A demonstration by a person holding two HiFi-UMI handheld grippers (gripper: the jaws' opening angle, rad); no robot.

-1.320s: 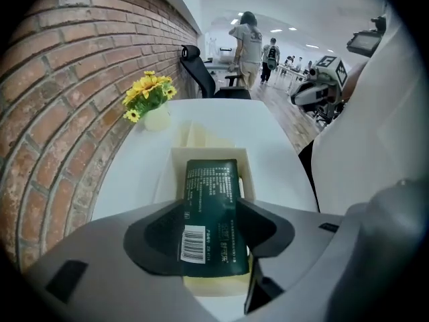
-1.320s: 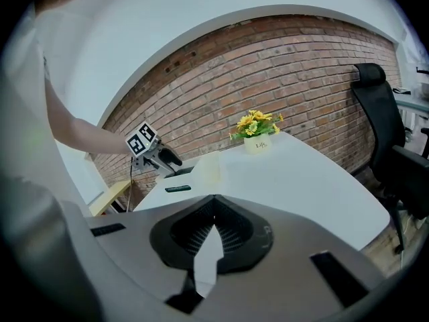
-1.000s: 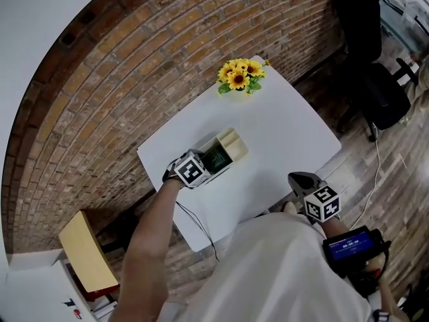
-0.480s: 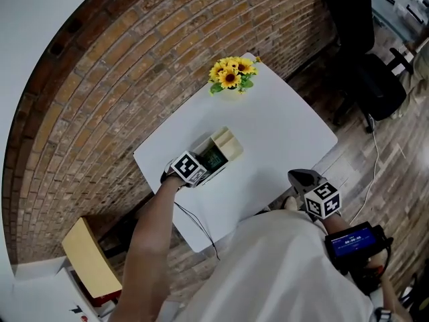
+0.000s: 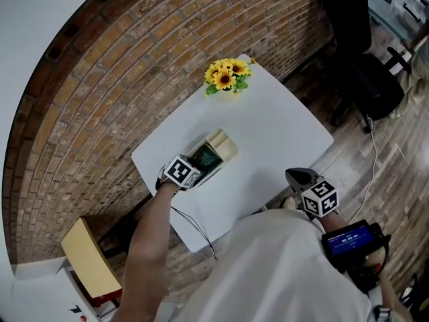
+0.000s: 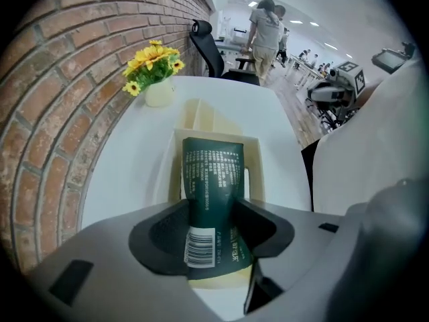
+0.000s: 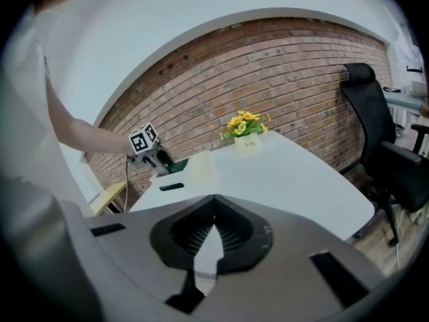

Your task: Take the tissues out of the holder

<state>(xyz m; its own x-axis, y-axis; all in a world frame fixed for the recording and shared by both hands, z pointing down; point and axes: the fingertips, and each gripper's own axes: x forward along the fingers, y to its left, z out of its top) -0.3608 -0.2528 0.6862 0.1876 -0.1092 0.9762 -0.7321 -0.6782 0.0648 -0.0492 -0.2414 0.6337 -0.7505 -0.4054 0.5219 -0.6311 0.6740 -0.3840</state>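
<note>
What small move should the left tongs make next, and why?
Probably lift straight up: the left tongs have just been closing and now pinch the green tissue pack, which sits inside the cream holder, so it looks gripped but not yet out.

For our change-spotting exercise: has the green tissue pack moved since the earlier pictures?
No. Against the holder, the tissue pack sits where it did.

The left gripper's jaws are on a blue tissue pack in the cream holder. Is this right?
No: the left gripper view shows a dark green pack, not blue. The left gripper, its jaws just closed further, is on it in the cream holder.
</note>
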